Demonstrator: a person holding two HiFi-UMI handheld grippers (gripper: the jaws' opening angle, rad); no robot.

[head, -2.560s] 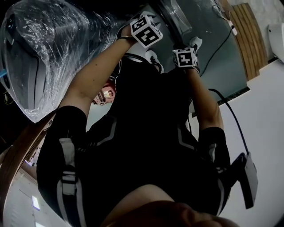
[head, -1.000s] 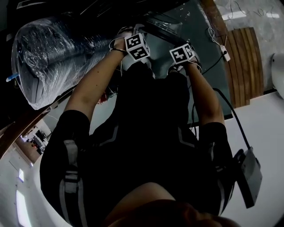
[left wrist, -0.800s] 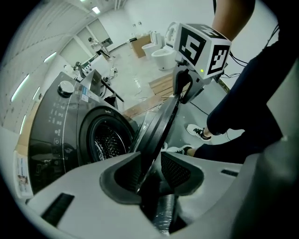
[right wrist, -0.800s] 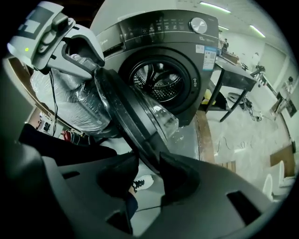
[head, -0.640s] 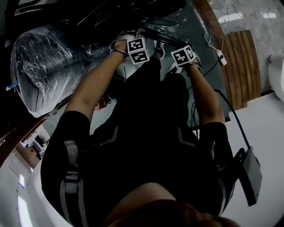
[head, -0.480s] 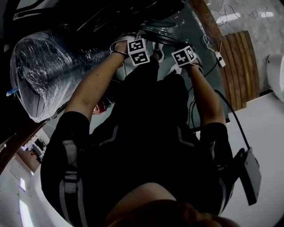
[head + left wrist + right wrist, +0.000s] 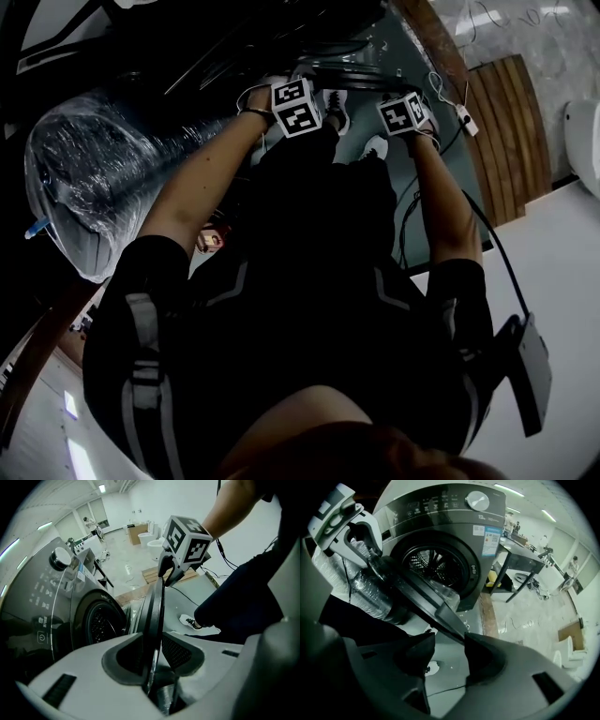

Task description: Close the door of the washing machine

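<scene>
The left tool [image 7: 151,644] gripped the door [image 7: 155,602]; the right tool [image 7: 449,638], jaws just opening wide, straddled its edge. Swinging it shut steadily seemed wise.

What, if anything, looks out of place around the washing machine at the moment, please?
The door of the washing machine stands swung out, leaving the drum opening uncovered. Beside the machine sits a bulky object wrapped in clear plastic film, as if not unpacked. Nothing appears spilled or broken.

Door [image 7: 415,597] before washing machine [image 7: 440,522], wrapped bundle [image 7: 94,187] beside it
</scene>
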